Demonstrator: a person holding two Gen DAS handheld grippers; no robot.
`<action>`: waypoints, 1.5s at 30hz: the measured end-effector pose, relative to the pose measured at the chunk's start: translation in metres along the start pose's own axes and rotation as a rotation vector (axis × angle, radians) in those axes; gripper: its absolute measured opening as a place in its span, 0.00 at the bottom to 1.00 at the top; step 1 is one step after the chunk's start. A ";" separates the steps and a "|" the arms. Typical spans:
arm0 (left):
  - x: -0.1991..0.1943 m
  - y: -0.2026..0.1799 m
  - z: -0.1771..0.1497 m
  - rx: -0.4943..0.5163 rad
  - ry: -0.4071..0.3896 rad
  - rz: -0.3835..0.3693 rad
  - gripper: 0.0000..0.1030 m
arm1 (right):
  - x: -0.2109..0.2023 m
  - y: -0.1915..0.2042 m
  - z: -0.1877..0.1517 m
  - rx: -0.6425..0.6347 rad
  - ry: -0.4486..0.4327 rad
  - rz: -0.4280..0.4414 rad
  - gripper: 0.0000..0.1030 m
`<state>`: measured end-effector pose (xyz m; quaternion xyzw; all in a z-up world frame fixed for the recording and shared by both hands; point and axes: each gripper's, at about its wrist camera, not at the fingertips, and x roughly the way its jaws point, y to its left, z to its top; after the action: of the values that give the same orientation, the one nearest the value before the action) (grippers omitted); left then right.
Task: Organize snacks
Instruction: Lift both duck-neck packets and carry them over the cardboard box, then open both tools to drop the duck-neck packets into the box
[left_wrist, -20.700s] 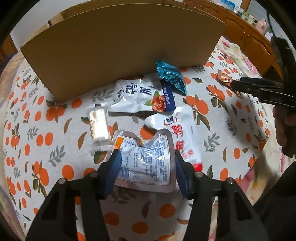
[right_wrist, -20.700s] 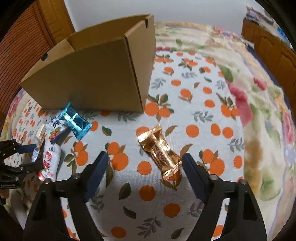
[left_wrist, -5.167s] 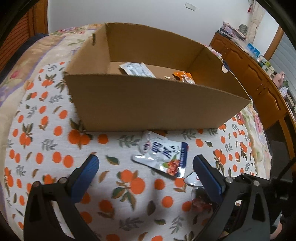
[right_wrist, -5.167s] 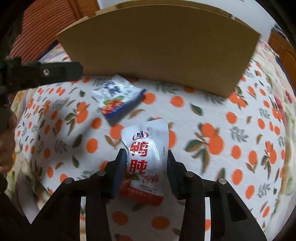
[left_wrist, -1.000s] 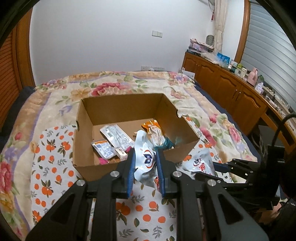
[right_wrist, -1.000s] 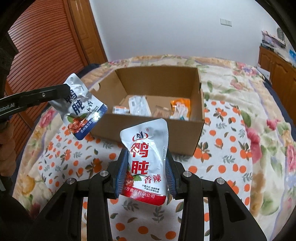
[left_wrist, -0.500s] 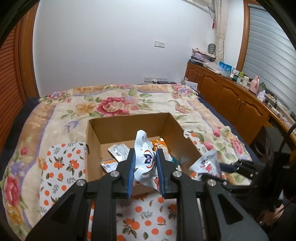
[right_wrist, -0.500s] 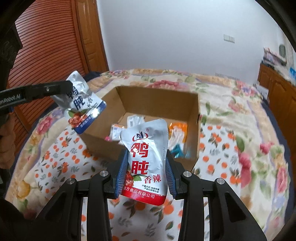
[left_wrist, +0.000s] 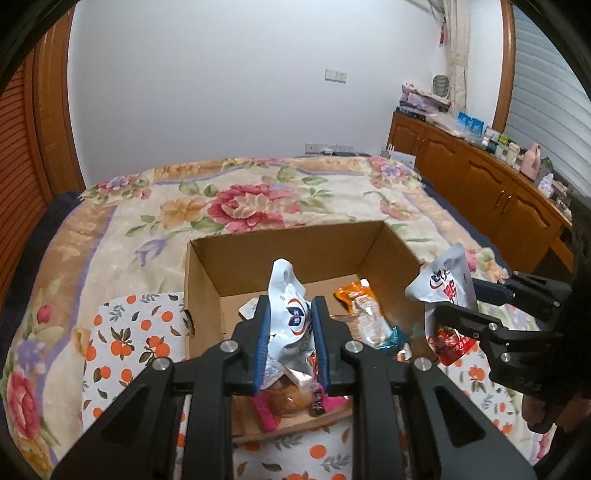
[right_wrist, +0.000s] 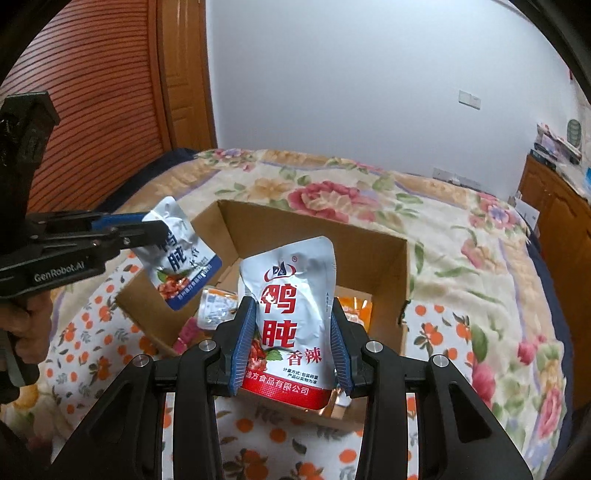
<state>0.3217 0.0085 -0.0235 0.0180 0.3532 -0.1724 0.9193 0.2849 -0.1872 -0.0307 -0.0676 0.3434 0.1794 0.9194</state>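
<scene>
My left gripper (left_wrist: 289, 325) is shut on a silver snack pouch with a blue base (left_wrist: 290, 317) and holds it in the air above the open cardboard box (left_wrist: 295, 247). The same pouch (right_wrist: 179, 254) and gripper (right_wrist: 147, 230) show at left in the right wrist view. My right gripper (right_wrist: 293, 332) is shut on a silver and red pouch with red characters (right_wrist: 291, 306), also above the box (right_wrist: 388, 266). That pouch (left_wrist: 445, 295) shows at right in the left wrist view. Several snack packets (left_wrist: 364, 314) lie inside the box.
The box stands on an orange-print cloth (left_wrist: 122, 339) spread over a floral bedspread (left_wrist: 236, 199). Wooden cabinets (left_wrist: 480, 184) with small items on top run along the right wall. A wooden slatted door (right_wrist: 92, 92) is at left.
Both grippers have risen further with their pouches and come closer over the box. The box interior now sits lower in both views. Both grips are unchanged.
</scene>
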 end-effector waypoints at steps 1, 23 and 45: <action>0.008 0.001 -0.002 0.003 0.011 0.002 0.19 | 0.007 0.000 -0.001 -0.002 0.008 0.000 0.37; 0.067 0.005 -0.047 -0.023 0.163 0.013 0.19 | 0.079 -0.011 -0.035 0.029 0.151 -0.041 0.38; 0.009 -0.008 -0.047 -0.051 0.103 0.056 0.48 | 0.018 -0.008 -0.033 0.062 0.095 -0.029 0.42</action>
<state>0.2952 0.0056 -0.0637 0.0132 0.4035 -0.1364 0.9047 0.2805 -0.1978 -0.0676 -0.0527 0.3909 0.1520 0.9063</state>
